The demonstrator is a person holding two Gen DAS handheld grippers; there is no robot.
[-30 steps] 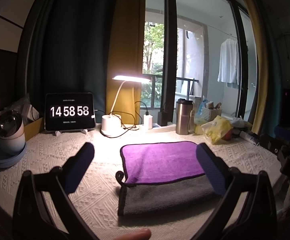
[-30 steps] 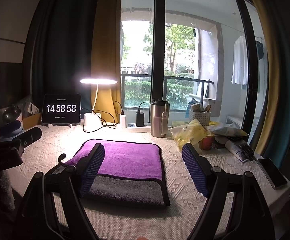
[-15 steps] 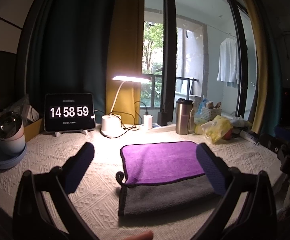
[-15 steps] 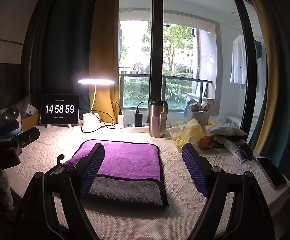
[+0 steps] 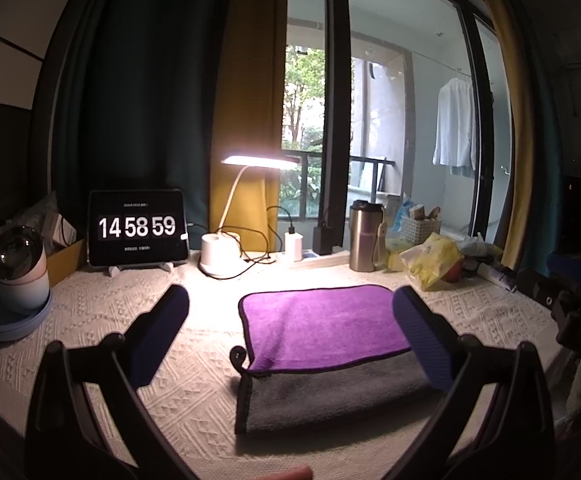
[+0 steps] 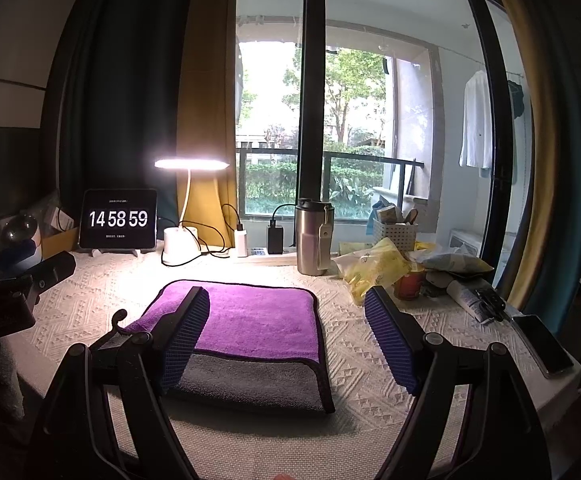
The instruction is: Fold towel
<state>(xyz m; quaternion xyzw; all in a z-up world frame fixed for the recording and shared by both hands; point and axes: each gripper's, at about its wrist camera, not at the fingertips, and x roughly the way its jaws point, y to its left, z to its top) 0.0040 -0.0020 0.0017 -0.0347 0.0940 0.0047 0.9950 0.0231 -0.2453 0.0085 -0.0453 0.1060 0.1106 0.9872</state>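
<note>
The towel (image 5: 322,332) lies folded on the white textured tablecloth, a purple layer on top and a grey layer showing at its near edge. It also shows in the right wrist view (image 6: 258,320). My left gripper (image 5: 290,340) is open and empty, held above the table in front of the towel, with its right finger over the towel's right side. My right gripper (image 6: 286,336) is open and empty, with its left finger over the towel's left part. Neither touches the towel.
A tablet clock (image 5: 137,227), a lit desk lamp (image 5: 226,248), chargers and a steel tumbler (image 5: 364,236) stand along the back. A round device (image 5: 16,272) sits at the far left. Yellow bags, a basket, tubes and a phone (image 6: 542,344) crowd the right side.
The clock went from 14 58 58 to 14 58 59. The right gripper view shifted slightly; the towel and left gripper stayed put.
</note>
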